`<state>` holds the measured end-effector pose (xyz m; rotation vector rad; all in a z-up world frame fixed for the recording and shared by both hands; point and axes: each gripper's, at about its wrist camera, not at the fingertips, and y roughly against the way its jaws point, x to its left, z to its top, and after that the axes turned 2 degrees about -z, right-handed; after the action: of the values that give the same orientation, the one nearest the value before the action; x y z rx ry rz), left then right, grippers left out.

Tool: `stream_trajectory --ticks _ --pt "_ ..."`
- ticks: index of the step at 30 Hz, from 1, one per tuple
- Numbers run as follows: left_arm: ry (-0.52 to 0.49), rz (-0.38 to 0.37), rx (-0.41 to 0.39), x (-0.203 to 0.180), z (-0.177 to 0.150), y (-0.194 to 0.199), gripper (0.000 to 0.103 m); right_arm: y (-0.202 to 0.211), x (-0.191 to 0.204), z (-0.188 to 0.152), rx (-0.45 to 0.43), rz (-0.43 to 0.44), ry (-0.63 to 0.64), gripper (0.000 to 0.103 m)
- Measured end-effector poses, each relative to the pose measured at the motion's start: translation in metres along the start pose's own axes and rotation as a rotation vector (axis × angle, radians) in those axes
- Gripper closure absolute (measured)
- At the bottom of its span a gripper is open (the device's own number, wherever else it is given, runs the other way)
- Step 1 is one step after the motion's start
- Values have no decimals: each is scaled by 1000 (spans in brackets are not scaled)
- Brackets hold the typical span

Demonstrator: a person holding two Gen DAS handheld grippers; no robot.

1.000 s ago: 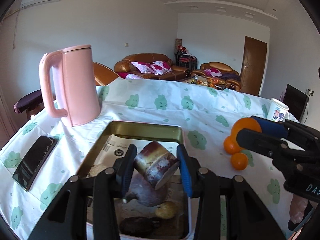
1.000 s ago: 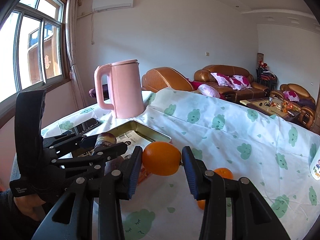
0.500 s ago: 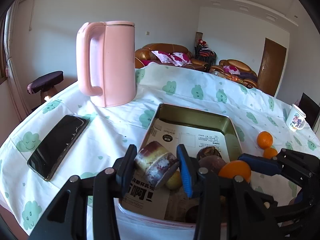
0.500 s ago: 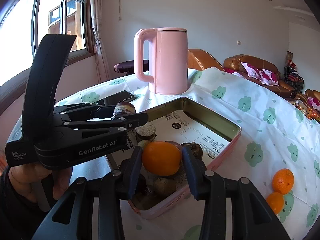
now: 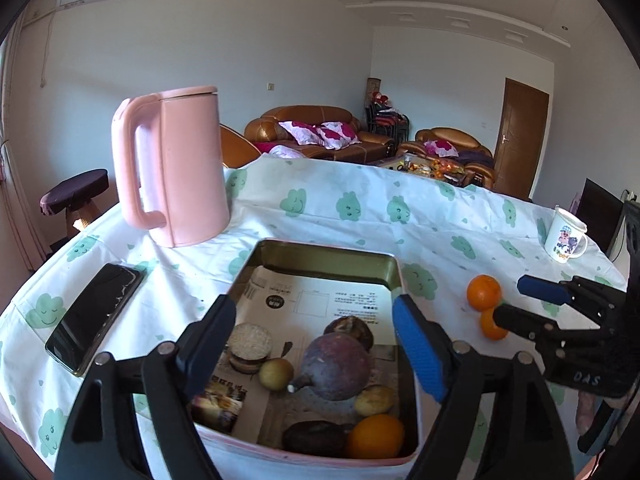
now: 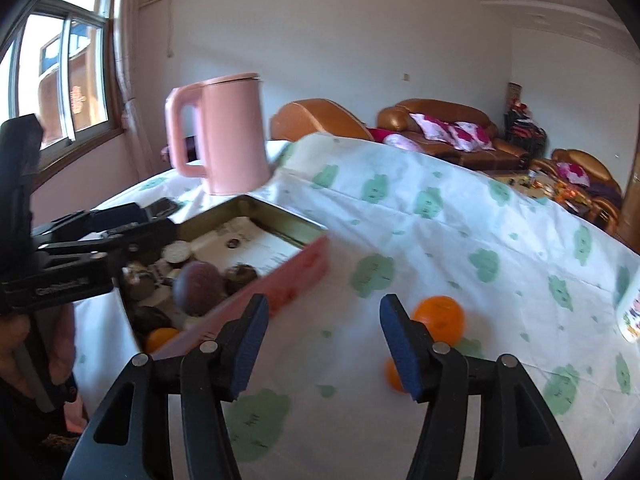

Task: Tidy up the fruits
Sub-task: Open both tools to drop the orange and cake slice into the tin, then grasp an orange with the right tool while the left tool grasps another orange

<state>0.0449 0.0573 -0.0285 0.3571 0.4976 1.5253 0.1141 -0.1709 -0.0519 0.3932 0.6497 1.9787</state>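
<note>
I see bright sun coming in through the window [image 6: 60, 80] on the left, lighting the white cloth on the bench [image 6: 440, 240]. My right view is smeared with blur, and my left view is sharp. Both pictures bend and go black at the corners.

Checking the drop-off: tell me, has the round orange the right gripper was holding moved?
Yes. The round orange left the right gripper and now lies in the metal tin, at its near corner.
</note>
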Motion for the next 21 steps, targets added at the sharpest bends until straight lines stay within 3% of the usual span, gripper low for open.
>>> stream_trajectory --ticks 4,12,13,15,21 --pt "-44 -37 22 -32 3 -7 18 -11 -29 -10 77 -41 -55 43" --pt "-110 -43 46 -65 9 -21 18 -37 -32 -16 164 -4 -95 44" --pt "-111 -44 52 -67 9 -23 18 -40 -32 -17 180 -8 -90 45" --pt "-120 -53 69 -71 11 -29 18 -46 -32 -20 225 -4 -89 65" --pt "-145 -79 131 -91 16 -47 18 -27 -54 -21 150 -29 -132 68"
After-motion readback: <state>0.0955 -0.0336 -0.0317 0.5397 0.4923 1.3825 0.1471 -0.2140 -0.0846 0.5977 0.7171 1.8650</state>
